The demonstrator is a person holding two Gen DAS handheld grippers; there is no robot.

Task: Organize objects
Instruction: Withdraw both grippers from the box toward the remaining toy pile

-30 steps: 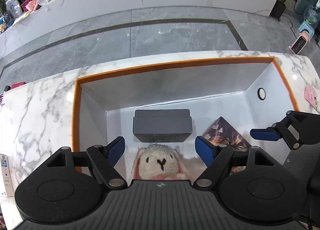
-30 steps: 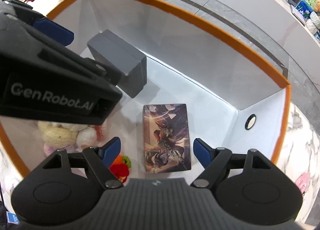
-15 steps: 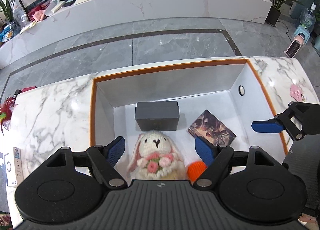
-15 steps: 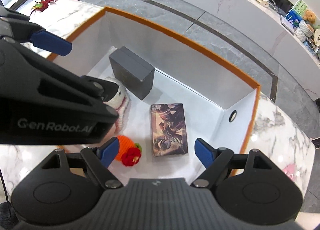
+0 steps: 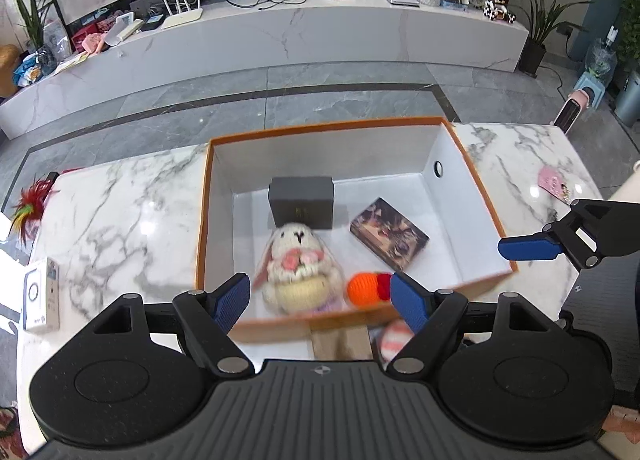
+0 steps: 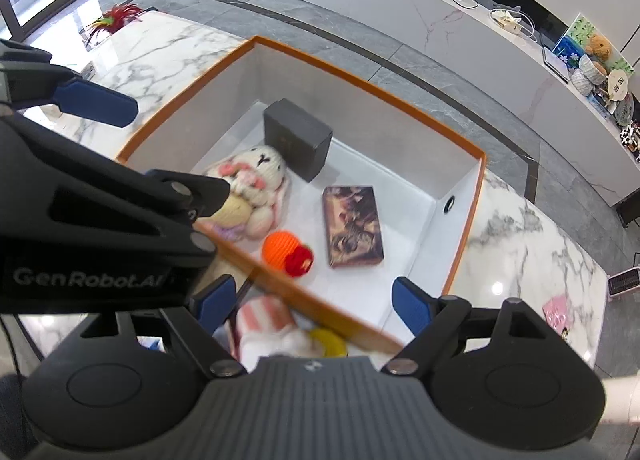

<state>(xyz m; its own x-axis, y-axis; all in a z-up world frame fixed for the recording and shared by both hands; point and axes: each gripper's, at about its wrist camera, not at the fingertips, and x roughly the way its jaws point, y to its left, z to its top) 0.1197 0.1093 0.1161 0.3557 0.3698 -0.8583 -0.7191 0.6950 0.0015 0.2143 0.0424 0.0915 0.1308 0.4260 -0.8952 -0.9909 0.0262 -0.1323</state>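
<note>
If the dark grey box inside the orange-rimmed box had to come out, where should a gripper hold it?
Probably from straight above, pads on the two long faces of the dark grey box. It stands upright with its top free, though the knitted bunny leans against the near face, so clearance there looks tight.

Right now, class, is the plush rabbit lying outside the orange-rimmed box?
No, the plush rabbit lies inside the orange-rimmed box, in front of the grey case.

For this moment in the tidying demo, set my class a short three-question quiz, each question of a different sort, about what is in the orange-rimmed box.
1. True or false: the knitted rabbit lies inside the box.
2. What stands right behind the rabbit: A the grey case, B the picture box, C the orange knitted toy?
3. Fill in: the left gripper holds ____.

Key: 1 true; 2 A; 3 nothing.
</note>
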